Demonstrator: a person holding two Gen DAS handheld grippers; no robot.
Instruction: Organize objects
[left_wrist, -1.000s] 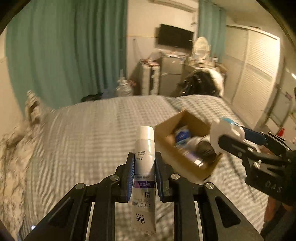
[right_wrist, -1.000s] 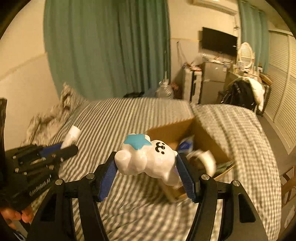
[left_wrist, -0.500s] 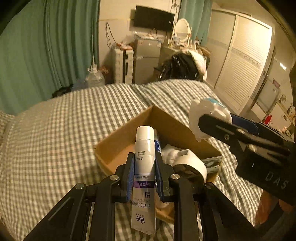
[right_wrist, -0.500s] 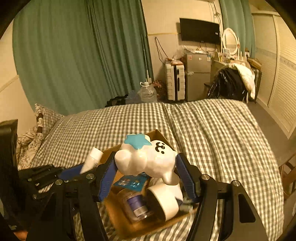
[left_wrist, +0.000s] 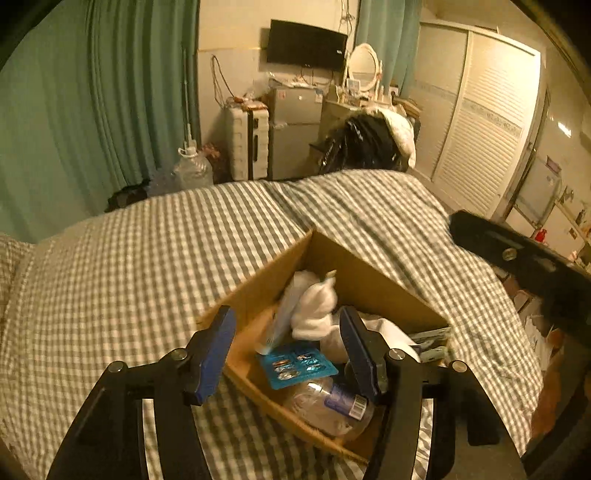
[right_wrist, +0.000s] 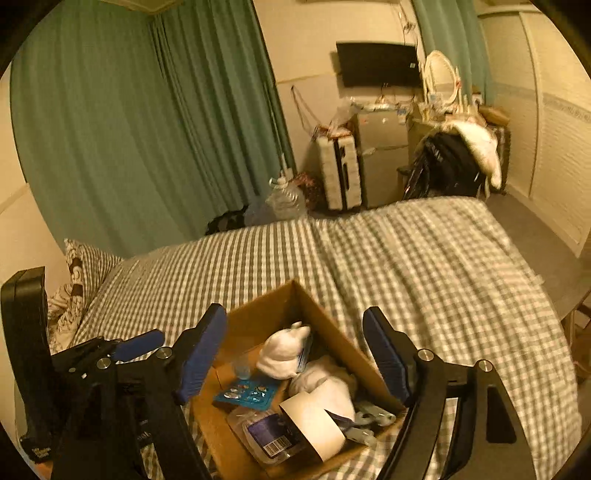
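An open cardboard box (left_wrist: 369, 280) sits on the checked bed and also shows in the right wrist view (right_wrist: 266, 317). Inside lie the white bear figure (right_wrist: 282, 354), which also shows in the left wrist view (left_wrist: 314, 310), the white tube (left_wrist: 282, 321), a blue blister pack (left_wrist: 297, 363), a clear plastic bottle (left_wrist: 328, 402) and a white roll (right_wrist: 314, 421). My left gripper (left_wrist: 290, 349) is open and empty above the box's near side. My right gripper (right_wrist: 295, 354) is open and empty above the box.
The checked bedspread (left_wrist: 129, 266) spreads around the box. A pillow (right_wrist: 77, 273) lies at the left. Green curtains (right_wrist: 129, 129), a suitcase (right_wrist: 340, 173), a small fridge (right_wrist: 380, 147) and a clothes-laden chair (right_wrist: 454, 162) stand beyond the bed.
Both grippers have opened over the box. The tube has left my left gripper and the bear figure has left my right gripper; both now lie in the box.
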